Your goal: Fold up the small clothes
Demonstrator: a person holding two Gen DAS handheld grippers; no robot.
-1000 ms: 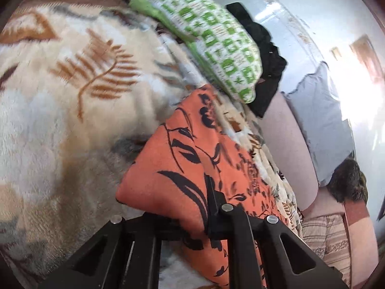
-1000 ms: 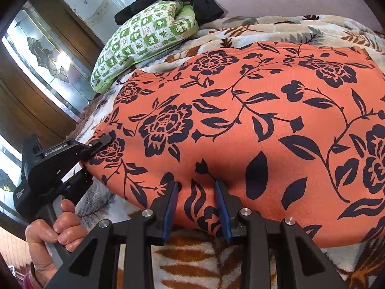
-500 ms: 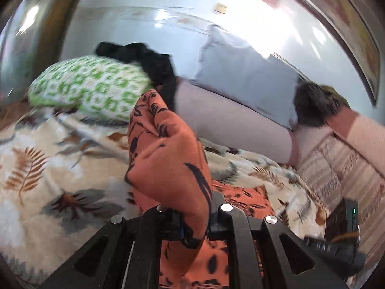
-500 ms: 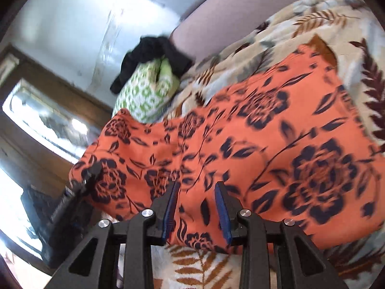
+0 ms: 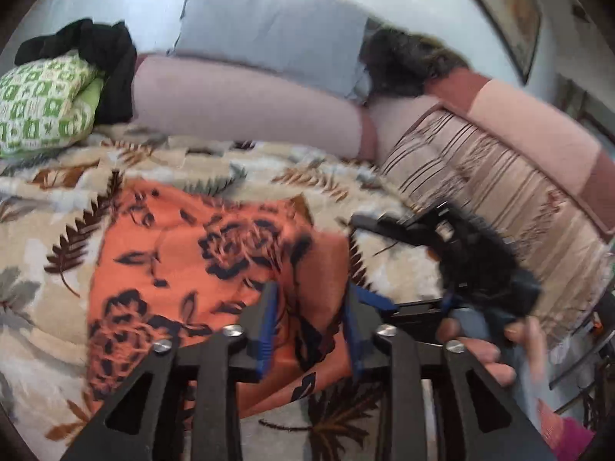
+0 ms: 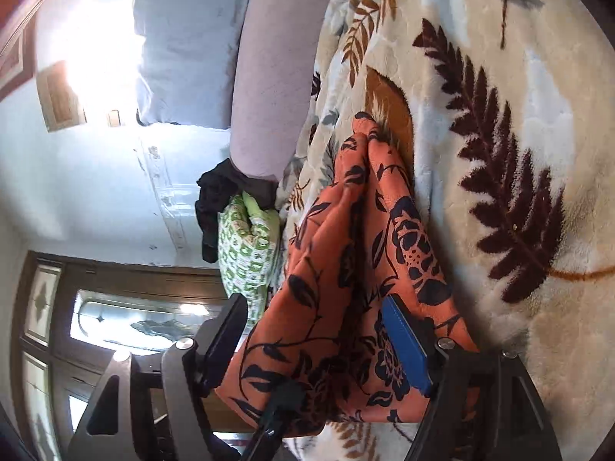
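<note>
Green-and-white patterned pillow (image 5: 42,103) sits at the far left of the bed, with a black garment (image 5: 103,65) draped over its right side against the mauve bolster (image 5: 246,111). A grey-blue pillow (image 5: 269,27) leans on the wall behind the bolster. Across the middle lies the cream fleece blanket with brown fern leaves (image 5: 54,199), and on it rests the orange cloth printed with dark blue flowers (image 5: 184,269), folded over on itself, its right edge doubled.

The left gripper (image 5: 307,322) is at the cloth's near right corner; its jaws are opening, the blue pads stand apart on either side of a fold of the cloth, and they no longer pinch it. To the right, the right gripper (image 5: 384,226) is seen blurred above the blanket, held by a hand (image 5: 484,349) at the near right, beside a striped brown cushion (image 5: 480,192).

In the right wrist view the picture is rolled sideways: the right gripper (image 6: 319,345) has its jaws opening wide, with the folded orange cloth (image 6: 346,269) lying loose between them, one blue pad against its edge.
</note>
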